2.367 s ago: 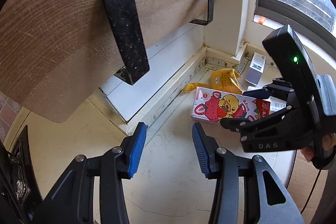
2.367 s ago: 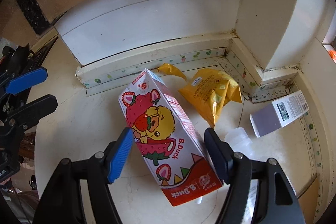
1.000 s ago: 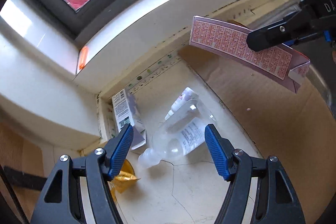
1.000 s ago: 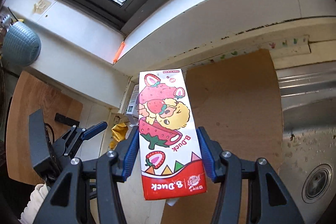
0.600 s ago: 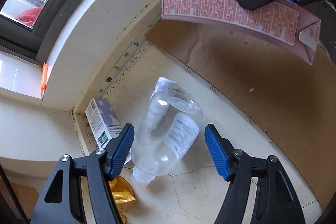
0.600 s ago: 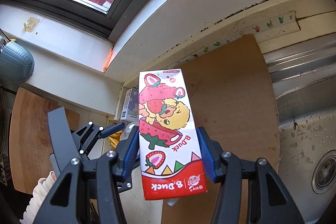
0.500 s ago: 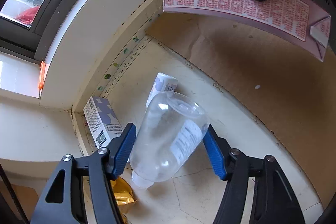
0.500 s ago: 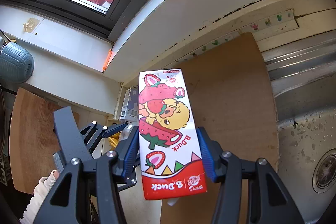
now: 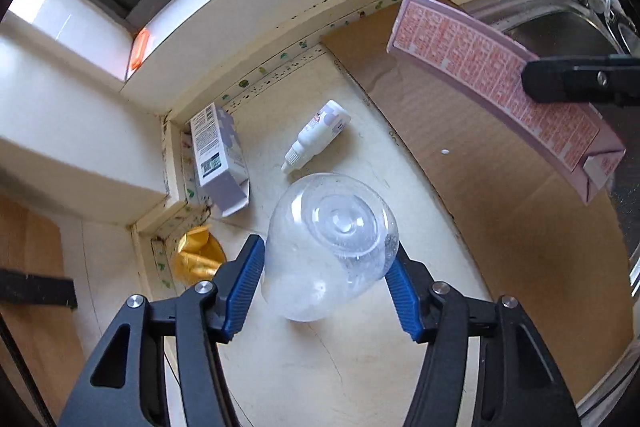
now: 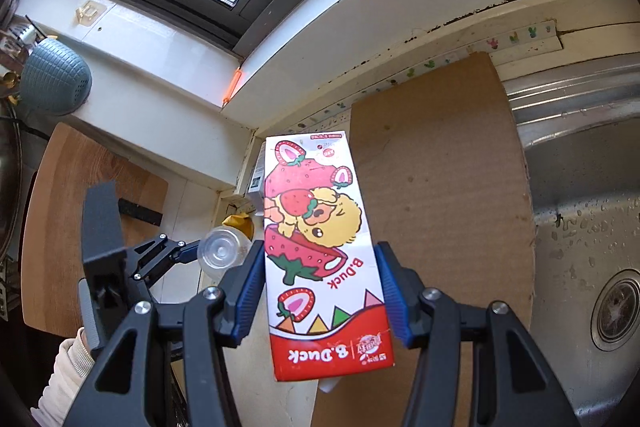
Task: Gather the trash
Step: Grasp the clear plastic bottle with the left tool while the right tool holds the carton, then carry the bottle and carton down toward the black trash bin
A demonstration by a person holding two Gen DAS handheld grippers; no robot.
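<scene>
Clear thin plastic, the bottle (image 9: 330, 247) sits between the closing pads of the left claw (image 9: 325, 281) at 6 o'clock above the bench (image 9: 320, 367), probably light, slippery and easily crushed, so grip its middle gently, while the right claw (image 10: 320, 291) holds the stiff carton (image 10: 320, 251).

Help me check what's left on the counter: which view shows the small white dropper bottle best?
The left wrist view: the small white dropper bottle lies in full sight beyond the clear bottle. The right wrist view doesn't show it; the carton blocks that area.
</scene>
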